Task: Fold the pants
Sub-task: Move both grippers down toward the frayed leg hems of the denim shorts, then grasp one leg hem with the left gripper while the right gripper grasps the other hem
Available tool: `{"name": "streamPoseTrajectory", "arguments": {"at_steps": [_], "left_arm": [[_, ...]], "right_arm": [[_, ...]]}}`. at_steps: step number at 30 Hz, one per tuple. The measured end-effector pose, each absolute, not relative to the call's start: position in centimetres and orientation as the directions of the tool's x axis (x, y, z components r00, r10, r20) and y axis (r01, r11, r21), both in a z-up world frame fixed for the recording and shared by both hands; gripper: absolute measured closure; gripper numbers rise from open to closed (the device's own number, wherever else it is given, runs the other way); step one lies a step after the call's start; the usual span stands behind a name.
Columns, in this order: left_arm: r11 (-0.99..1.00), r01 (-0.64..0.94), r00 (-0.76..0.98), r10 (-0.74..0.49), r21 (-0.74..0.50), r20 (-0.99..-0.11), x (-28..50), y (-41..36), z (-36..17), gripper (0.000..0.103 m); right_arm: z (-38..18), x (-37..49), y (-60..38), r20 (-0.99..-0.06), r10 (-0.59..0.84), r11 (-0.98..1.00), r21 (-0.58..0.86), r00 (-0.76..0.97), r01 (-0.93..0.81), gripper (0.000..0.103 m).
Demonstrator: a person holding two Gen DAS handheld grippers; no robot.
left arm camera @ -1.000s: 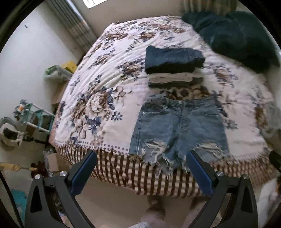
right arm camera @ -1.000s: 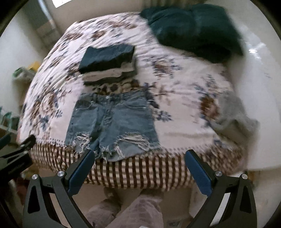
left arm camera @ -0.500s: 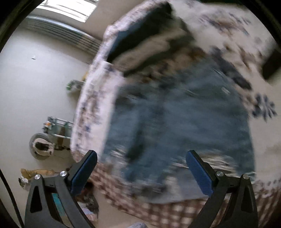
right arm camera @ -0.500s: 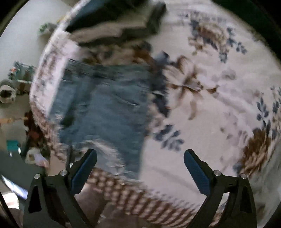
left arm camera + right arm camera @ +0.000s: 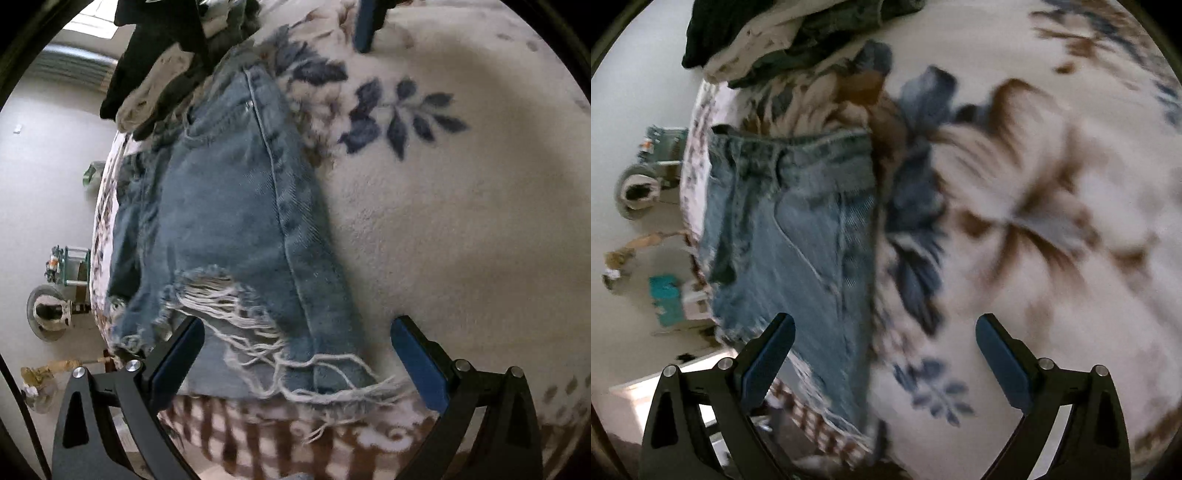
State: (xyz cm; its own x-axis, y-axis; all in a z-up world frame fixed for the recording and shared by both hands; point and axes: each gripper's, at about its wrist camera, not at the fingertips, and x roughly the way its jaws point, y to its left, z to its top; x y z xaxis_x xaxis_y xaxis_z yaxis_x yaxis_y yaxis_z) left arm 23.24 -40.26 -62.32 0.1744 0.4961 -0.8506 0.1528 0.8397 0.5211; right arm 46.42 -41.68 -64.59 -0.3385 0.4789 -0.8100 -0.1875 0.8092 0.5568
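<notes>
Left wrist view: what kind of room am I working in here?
Most likely a bedroom: denim shorts lie on a bed with a floral blanket, folded clothes are stacked beyond them, and carpet shows past the edge.

A cream blanket (image 5: 461, 229) printed with blue and brown flowers covers the bed, its brown-striped border (image 5: 258, 424) hanging at the near edge. A stack of folded clothes (image 5: 783, 40) (dark, cream and grey layers) rests at the far side. Left, scattered clutter (image 5: 665, 299) lies on the pale floor (image 5: 48, 177).
</notes>
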Motion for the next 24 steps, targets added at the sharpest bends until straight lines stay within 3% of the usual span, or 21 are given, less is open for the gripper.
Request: {"name": "streamPoseTrajectory", "arguments": {"at_steps": [3, 5, 6, 7, 8, 10, 11, 12, 13, 15, 24], "left_arm": [[0.854, 0.133, 0.166, 0.481, 0.503, -0.861, 23.6, -39.9, -62.7, 0.000], [0.869, 0.132, 0.166, 0.455, 0.477, -0.875, 23.8, -39.6, -62.7, 0.007], [0.885, 0.144, 0.165, 0.420, 0.443, -0.892, 23.7, -39.5, -62.7, 0.021], [0.897, 0.151, 0.165, 0.390, 0.414, -0.906, 23.6, -39.7, -62.7, 0.044], [0.912, 0.165, 0.165, 0.349, 0.375, -0.922, 23.4, -39.7, -62.5, 0.054], [0.911, 0.173, 0.182, 0.343, 0.373, -0.922, 23.0, -39.6, -61.9, 0.082], [0.919, 0.170, 0.181, 0.327, 0.357, -0.928, 23.0, -39.3, -61.7, 0.090], [0.926, 0.155, 0.175, 0.319, 0.346, -0.932, 23.0, -38.7, -61.3, 0.094], [0.931, 0.147, 0.173, 0.309, 0.334, -0.935, 22.9, -38.4, -61.1, 0.097], [0.934, 0.124, 0.185, 0.310, 0.335, -0.933, 22.8, -37.3, -60.2, 0.099], [0.951, 0.045, 0.264, 0.285, 0.307, -0.921, 22.1, -32.5, -52.9, 0.100]], "right_arm": [[-66.0, 47.6, -41.1, -0.784, 0.517, 0.788, 0.593, -0.344, -0.167, 0.003], [-66.1, 48.2, -40.2, -0.770, 0.539, 0.777, 0.611, -0.340, -0.152, 0.003], [-66.2, 48.6, -39.7, -0.751, 0.570, 0.760, 0.636, -0.333, -0.133, 0.003], [-66.2, 48.8, -39.3, -0.737, 0.593, 0.747, 0.654, -0.325, -0.118, 0.005], [-66.2, 49.0, -38.9, -0.723, 0.614, 0.735, 0.670, -0.315, -0.103, 0.010], [-66.1, 49.6, -38.0, -0.691, 0.653, 0.707, 0.703, -0.310, -0.076, 0.052], [-66.1, 49.7, -37.6, -0.718, 0.623, 0.733, 0.674, -0.310, -0.087, 0.058], [-65.9, 49.6, -37.2, -0.741, 0.597, 0.751, 0.651, -0.306, -0.112, 0.072], [-65.8, 49.5, -37.0, -0.759, 0.575, 0.764, 0.631, -0.305, -0.131, 0.079], [-65.3, 49.4, -37.4, -0.757, 0.578, 0.767, 0.632, -0.305, -0.113, 0.084], [-60.1, 48.8, -37.7, -0.768, 0.579, 0.778, 0.621, -0.274, -0.094, 0.087]]}}
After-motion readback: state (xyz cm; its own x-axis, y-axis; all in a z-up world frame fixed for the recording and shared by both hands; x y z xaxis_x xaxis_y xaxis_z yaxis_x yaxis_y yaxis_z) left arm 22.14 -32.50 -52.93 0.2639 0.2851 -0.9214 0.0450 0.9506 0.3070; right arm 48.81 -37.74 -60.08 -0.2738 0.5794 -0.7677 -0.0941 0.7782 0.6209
